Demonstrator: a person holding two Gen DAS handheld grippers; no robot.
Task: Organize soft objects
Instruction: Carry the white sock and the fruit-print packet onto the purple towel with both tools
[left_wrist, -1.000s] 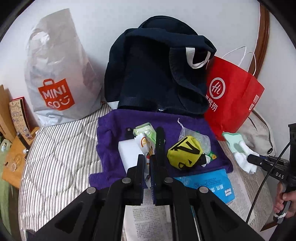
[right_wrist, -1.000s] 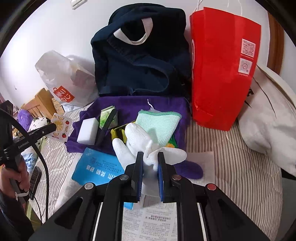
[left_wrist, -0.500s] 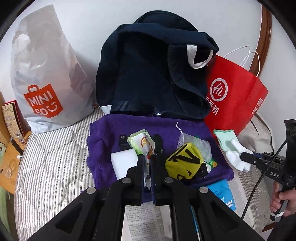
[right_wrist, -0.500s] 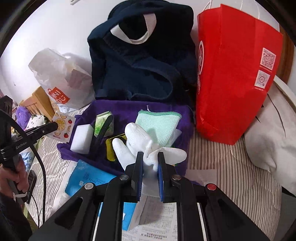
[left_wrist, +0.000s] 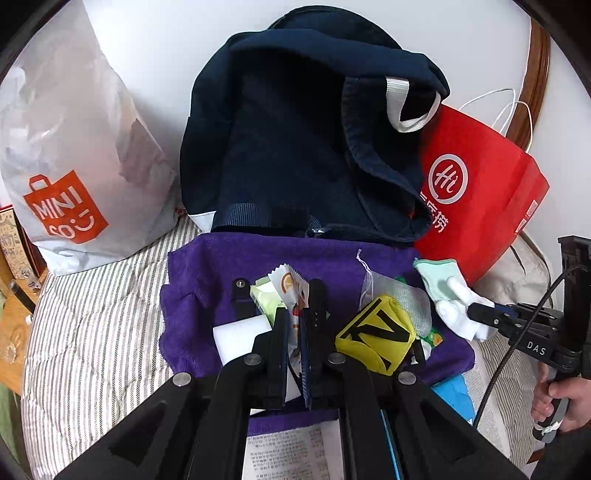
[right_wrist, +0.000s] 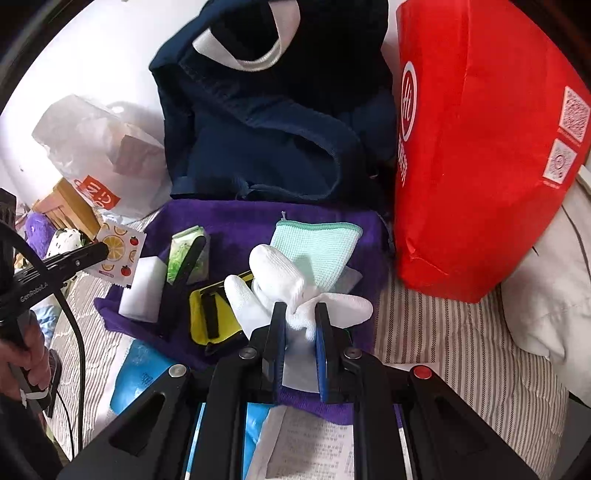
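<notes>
White wall behind, striped bed cover (left_wrist: 92, 332) under everything, purple towel (left_wrist: 207, 266) spread at centre w/ the clutter on it.

My right gripper (right_wrist: 300, 314) is clamped on a white glove (right_wrist: 280, 280), pinching the bunched palm; fingers flop out at 10 and 3 o'clock, mint cuff (right_wrist: 317, 251) hangs away at 12. My left gripper (left_wrist: 293, 325) is clamped on a thin fruit-print sachet (left_wrist: 291, 288), jaws nearly touching, packet sticking up at 12.

Step in hand, I reckon: carry both toward the navy backpack (left_wrist: 295, 147) at 12 o'clock and drop them in its open mouth, by the white strap loop (right_wrist: 240, 55). To do it well: keep the squeeze firm, since the glove is limp and could slide out. Lift high enough that the dangling cuff clears the towel stuff. Come in over the bag lip, not through it; the fabric sags and may fold shut, so one tool may need to hold the edge.

Around: red paper bag (right_wrist: 480, 147) at 2 o'clock in the right view, close to the backpack, easy to knock. White plastic shop bag (left_wrist: 66, 155) at 10 in the left view. On the towel: yellow pouch (left_wrist: 376, 332), white sponge block (right_wrist: 142, 291), green wipes pack (right_wrist: 184, 251), black clip (left_wrist: 317, 302). Blue packet (right_wrist: 136, 376) and printed paper (left_wrist: 291, 454) lie at 6.
</notes>
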